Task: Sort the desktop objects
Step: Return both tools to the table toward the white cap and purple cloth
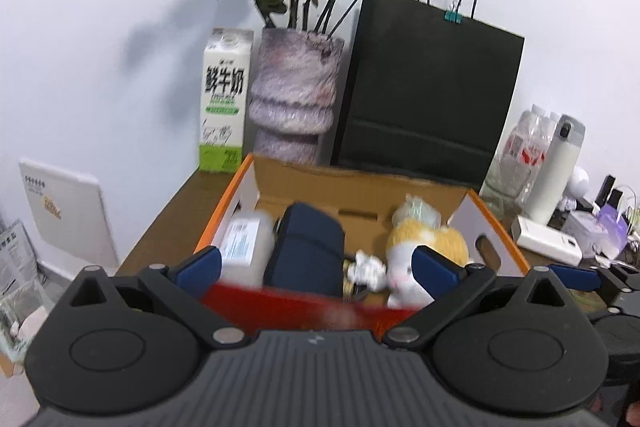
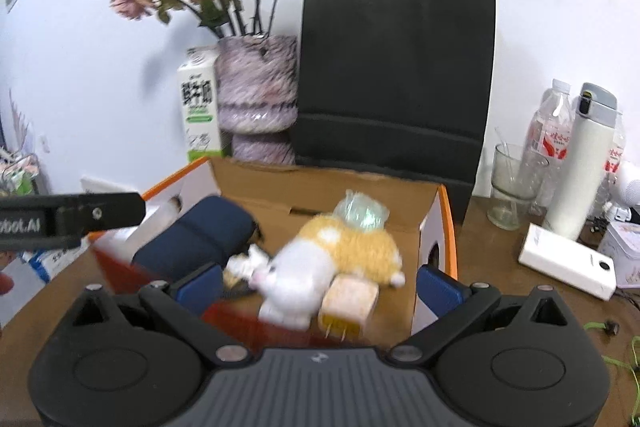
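Sorting seems well along, because most loose things already lie together inside the orange-edged cardboard box (image 2: pixel 450 227) that stands open on the desk (image 2: pixel 496 267). I hold both tools above its near edge, I think to look in before the next pick. My left hand-held gripper (image 1: pixel 316 267) has its jaws spread wide and carries nothing; my right hand-held gripper (image 2: pixel 318 285) is the same, wide apart and empty.

In the box I count one navy pouch (image 1: pixel 306 251) in the middle, one pale plastic bottle with a label (image 1: pixel 246 247) lying on its side at the left wall, one yellow-and-white plush toy (image 2: pixel 320 259) at the right, one crumpled white paper (image 1: pixel 366 267) between pouch and toy, and one small beige plug adapter (image 2: pixel 348 303) touching the toy. A red flap at the near side is too blurred to name.

Tall things stand at the wall behind, probably to keep them upright and out of the way: one milk carton (image 1: pixel 224 99), one furry vase with dried roses (image 1: pixel 294 95), one black paper bag (image 2: pixel 394 75). At the right I see one white thermos (image 2: pixel 584 163), one glass cup (image 2: pixel 510 187), one white power bank (image 2: pixel 568 267), and at least one water bottle (image 2: pixel 554 123).
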The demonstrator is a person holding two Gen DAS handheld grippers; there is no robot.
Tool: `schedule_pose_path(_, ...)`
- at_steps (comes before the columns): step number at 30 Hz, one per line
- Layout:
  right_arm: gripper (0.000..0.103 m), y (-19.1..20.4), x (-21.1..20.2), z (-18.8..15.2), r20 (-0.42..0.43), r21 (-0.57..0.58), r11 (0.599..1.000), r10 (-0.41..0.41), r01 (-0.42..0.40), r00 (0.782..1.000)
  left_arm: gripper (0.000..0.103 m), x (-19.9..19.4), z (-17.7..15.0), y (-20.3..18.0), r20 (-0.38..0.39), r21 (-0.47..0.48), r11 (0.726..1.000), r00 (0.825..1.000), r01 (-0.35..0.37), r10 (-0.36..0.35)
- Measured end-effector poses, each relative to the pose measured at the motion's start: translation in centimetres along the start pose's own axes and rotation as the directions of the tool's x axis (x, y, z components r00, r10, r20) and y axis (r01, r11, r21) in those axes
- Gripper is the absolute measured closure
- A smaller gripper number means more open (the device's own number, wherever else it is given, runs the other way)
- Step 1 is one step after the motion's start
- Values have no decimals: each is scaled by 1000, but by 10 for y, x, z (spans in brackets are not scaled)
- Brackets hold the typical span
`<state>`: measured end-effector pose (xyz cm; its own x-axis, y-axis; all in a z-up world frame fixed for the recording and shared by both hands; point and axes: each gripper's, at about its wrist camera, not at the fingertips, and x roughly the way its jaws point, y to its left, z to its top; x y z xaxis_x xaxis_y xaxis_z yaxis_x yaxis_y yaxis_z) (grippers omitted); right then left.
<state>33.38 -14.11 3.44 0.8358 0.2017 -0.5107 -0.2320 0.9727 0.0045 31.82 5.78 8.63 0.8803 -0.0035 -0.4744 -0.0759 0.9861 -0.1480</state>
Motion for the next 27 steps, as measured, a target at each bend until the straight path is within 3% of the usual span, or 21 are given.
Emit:
schedule_pose_path(13, 0, 15, -56, -83, -158, -21, 998, 59, -63, 986, 0, -40, -71, 17, -140, -7, 999, 990, -31, 30)
schedule_pose_path(19, 0, 28, -60, -102, -198, -19, 995, 88, -94, 976, 0, -54, -95, 14, -174, 11, 1000, 984, -19, 20)
schedule_pose_path(25, 0, 36, -52, -113, -214, -27, 997, 66, -74, 975, 0, -61, -110, 14, -196, 22, 1000, 980, -18, 22)
schedule_pose_path(27, 9, 35, -51, -113, -219, -19, 996, 80, -86, 973, 0, -62, -112, 14, -198, 20, 1000, 980, -20, 24)
